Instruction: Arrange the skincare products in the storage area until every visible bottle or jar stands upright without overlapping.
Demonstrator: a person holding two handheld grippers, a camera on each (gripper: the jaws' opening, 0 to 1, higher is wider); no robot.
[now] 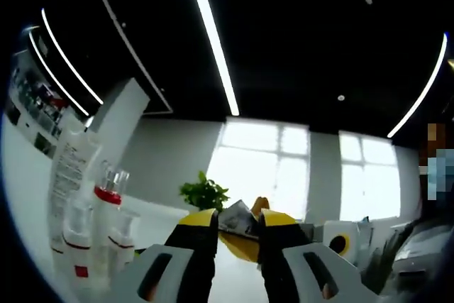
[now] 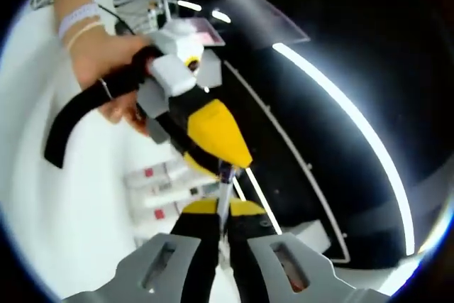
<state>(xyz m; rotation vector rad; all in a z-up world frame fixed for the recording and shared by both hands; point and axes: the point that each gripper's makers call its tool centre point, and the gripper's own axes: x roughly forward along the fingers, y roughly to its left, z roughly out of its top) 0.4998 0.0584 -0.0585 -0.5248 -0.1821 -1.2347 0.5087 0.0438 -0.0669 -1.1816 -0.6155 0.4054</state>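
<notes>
A flat, crinkled silver packet [image 1: 238, 218] is pinched between the yellow-tipped jaws of my left gripper [image 1: 237, 221], which is shut on it. In the right gripper view the same packet [image 2: 224, 184] appears edge-on as a thin strip, with my right gripper [image 2: 225, 209] shut on its near end. The left gripper [image 2: 228, 165], held by a hand [image 2: 96, 51], grips the far end from above. Yellow parts of the right gripper [image 1: 241, 246] peek out below the packet. White bottles with red bands [image 1: 106, 228] and a tall white tube [image 1: 71, 168] stand close together at the left.
The white bottles with red labels [image 2: 167, 186] also appear behind the jaws in the right gripper view. A green plant [image 1: 204, 193] sits on the white surface [image 1: 152, 218], with bright windows behind. A white box with a yellow circle [image 1: 340, 243] stands at the right.
</notes>
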